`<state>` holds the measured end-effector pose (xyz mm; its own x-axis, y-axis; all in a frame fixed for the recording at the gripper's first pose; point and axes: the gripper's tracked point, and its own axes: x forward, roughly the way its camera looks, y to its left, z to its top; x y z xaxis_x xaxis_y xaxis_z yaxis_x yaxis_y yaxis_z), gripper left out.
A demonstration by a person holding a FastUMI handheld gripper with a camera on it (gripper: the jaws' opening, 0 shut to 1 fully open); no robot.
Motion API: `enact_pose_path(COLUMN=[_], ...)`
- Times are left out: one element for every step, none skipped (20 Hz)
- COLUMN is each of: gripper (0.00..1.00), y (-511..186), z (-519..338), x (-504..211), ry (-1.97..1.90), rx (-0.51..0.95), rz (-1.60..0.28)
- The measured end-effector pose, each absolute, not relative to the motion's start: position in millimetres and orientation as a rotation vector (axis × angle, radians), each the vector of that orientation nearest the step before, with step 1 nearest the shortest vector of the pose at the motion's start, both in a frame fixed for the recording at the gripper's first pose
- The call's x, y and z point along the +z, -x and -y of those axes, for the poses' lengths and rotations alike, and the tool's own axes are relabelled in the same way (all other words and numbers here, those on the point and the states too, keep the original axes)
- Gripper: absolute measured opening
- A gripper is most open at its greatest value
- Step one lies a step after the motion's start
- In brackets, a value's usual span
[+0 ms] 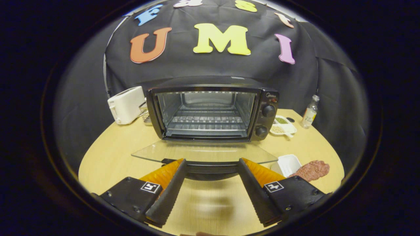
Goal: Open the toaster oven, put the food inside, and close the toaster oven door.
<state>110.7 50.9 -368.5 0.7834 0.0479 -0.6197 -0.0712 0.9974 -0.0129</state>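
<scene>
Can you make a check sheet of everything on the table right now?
Surface: wooden table, bare near the fingers.
Job's things: oven open, glass door folded down flat, rack inside bare; food lying on the table beside a white tray.
Clutter: toaster, wire rack, dish, bottle.
Gripper: fingers open, holding nothing, tips by the door handle.
Cables: nothing seen.
Surroundings: black cloth wall.
</scene>
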Motion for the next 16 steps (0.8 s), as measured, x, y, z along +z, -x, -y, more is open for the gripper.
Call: enact_pose_path(gripper=[1.0, 0.99, 0.99, 0.99, 0.99, 0.99, 0.99, 0.99, 0.99, 0.99, 0.99, 0.99, 0.99, 0.98, 0.99, 0.99], y=[-107.7, -104.5, -102.0, -97.8, -93.8, -88.6, -87.4, -88.9, -91.6, -87.2, -81.3, -77.0, -75.0, -70.9, -67.7, -63.5], z=[-50.1, -48.7, -47.9, -47.6, -47.1, -45.8, -45.6, -46.3, -48.2, -54.0, -53.1, -49.7, -43.6, -29.9, -15.3, -1.5], x=[-375.5, -382.3, -390.9, -403.5, -416.4, -429.8, -433.1, -428.6, -422.0, -418.5, -414.4, -408.0, -399.9, -394.4, -388.6, -383.9], ry=[0.038, 0.038, 0.031, 0.026, 0.028, 0.015, -0.002, -0.005, -0.001, -0.005, -0.017, -0.031, -0.043, -0.046, -0.047, -0.051], rx=[0.063, 0.062, 0.06, 0.057, 0.056, 0.053, 0.051, 0.054, 0.072, 0.112, 0.141, 0.164, 0.187, 0.197, 0.204, 0.216], rz=[-0.686, -0.706, -0.732, -0.769, -0.813, -0.851, -0.856, -0.835, -0.82, -0.826, -0.838, -0.838, -0.831, -0.827, -0.823, -0.824])
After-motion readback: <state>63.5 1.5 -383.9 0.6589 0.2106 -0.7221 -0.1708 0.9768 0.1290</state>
